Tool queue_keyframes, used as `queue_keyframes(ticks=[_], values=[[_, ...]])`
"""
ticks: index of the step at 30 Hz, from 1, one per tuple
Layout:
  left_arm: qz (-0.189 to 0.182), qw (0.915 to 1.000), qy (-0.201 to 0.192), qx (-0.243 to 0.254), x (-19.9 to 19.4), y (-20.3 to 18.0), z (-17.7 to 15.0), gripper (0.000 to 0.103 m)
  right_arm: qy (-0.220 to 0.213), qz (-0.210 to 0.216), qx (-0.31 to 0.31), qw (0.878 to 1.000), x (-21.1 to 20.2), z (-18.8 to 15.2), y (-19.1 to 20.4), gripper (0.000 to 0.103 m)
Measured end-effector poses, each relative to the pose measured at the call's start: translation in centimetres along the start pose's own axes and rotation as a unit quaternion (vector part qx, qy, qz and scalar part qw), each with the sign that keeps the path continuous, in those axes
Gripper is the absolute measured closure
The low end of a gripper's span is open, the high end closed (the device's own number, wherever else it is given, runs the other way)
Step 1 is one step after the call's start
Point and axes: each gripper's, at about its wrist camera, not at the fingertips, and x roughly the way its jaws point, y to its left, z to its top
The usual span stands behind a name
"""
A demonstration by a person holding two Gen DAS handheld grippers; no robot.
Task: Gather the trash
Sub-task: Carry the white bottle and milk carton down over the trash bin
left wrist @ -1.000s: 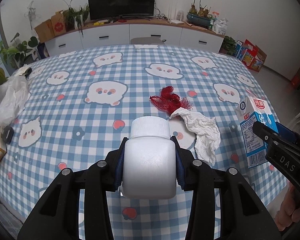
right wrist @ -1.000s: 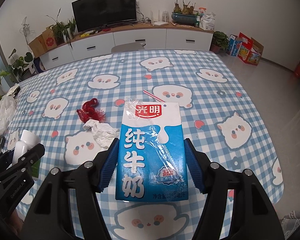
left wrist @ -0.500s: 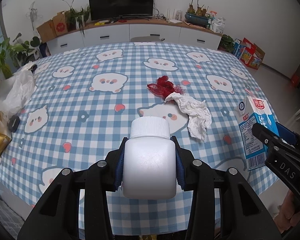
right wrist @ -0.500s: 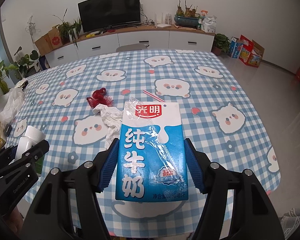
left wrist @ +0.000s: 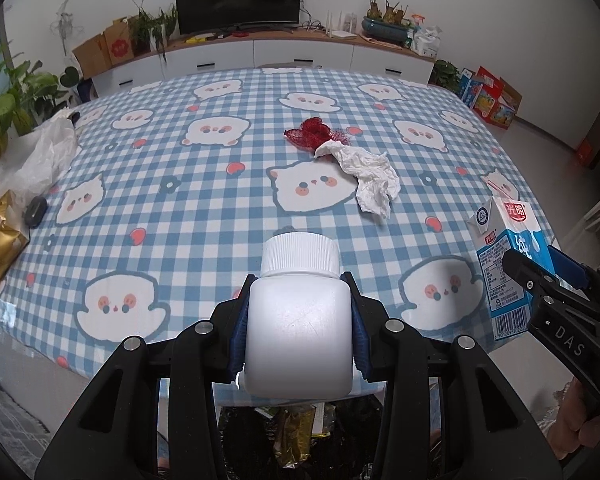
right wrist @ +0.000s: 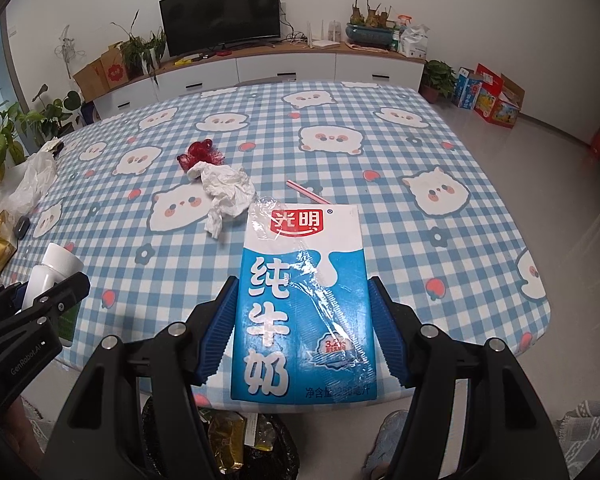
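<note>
My left gripper (left wrist: 298, 316) jaws clamp the white plastic screw-cap bottle (left wrist: 299, 320), my right gripper (right wrist: 302, 324) jaws the blue-white milk carton (right wrist: 302, 304), both over the tabletop's near edge above the black trash bag (right wrist: 236, 444); crumpled white tissue (left wrist: 370, 180) and red mesh netting (left wrist: 312, 132) remain mid-tabletop.

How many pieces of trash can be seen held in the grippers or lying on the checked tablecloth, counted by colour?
White: 2, the white plastic bottle in the left gripper and the crumpled white paper tissue.
Blue and white: 1, the blue-and-white milk carton in the right gripper.
Red: 1, the red mesh net.
Red and white: 1, the thin striped straw.
Total: 5.
</note>
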Motion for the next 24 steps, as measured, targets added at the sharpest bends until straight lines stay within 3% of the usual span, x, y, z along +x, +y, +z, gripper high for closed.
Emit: queue_keyframes(ticks=[12,24], values=[[0.001,0.9999,0.008,0.007,-2.1,-1.1,-4.6,0.062,0.008,0.025,-0.002,1.000,-2.9,-5.1,-0.8,0.042],[0.005,0.9995,0.030,0.011,-1.6,-1.6,-11.0,0.062,0.030,0.009,-0.008,0.999,-3.2,-11.6,-2.2,0.042]])
